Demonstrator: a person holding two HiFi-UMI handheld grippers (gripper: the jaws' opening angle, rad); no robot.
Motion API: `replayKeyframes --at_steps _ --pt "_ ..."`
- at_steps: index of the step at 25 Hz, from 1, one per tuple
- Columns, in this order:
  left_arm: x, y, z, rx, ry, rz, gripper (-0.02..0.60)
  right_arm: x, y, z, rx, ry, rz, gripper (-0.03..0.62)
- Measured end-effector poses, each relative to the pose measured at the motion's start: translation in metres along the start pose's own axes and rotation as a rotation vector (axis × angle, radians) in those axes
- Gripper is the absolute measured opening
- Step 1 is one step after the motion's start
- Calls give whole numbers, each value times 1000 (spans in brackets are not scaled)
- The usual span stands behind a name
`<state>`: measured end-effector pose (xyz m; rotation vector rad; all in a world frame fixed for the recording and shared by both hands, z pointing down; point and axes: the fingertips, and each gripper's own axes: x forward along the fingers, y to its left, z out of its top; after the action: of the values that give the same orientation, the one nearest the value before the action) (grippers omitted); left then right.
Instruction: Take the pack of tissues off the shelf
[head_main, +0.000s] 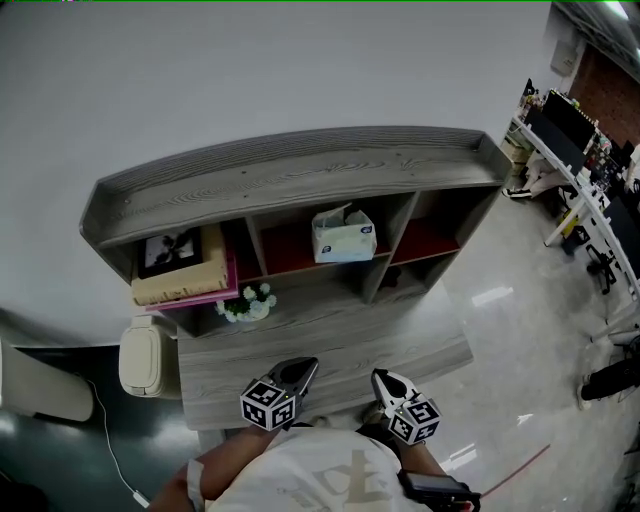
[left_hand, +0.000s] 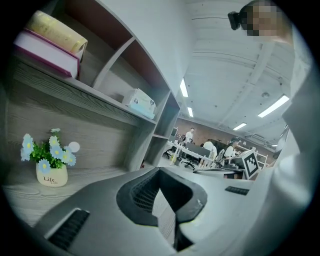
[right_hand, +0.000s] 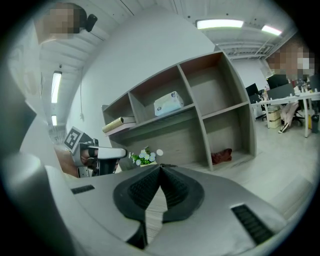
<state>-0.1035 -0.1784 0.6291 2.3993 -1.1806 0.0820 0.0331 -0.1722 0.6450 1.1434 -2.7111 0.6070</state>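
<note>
White flower pot (left_hand: 51, 178): "Life" printed on front, smaller line beneath illegible. Print on the pack of tissues (left_hand: 139, 102) too small to read.

The pack of tissues (head_main: 343, 236) sits in the shelf's (head_main: 300, 170) middle compartment. Books (head_main: 182, 280) lie in the compartment at its 9 o'clock. A flower pot (head_main: 247, 303) stands on the ledge at its 8 o'clock.
</note>
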Motion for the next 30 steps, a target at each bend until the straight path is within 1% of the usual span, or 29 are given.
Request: replayKeyframes --at_steps 5,13,22,30 --pt "0 6 5 -8 -17 29 12 8 -1 2 -15 14 32 5" --pt "3 13 18 -30 -41 55 12 17 -11 11 -23 -2 44 5" --pt "8 18 32 -29 -74 83 12 29 -18 20 -43 6 75 5" --pt "17 21 56 -5 -110 102 12 42 -24 31 -47 15 114 5"
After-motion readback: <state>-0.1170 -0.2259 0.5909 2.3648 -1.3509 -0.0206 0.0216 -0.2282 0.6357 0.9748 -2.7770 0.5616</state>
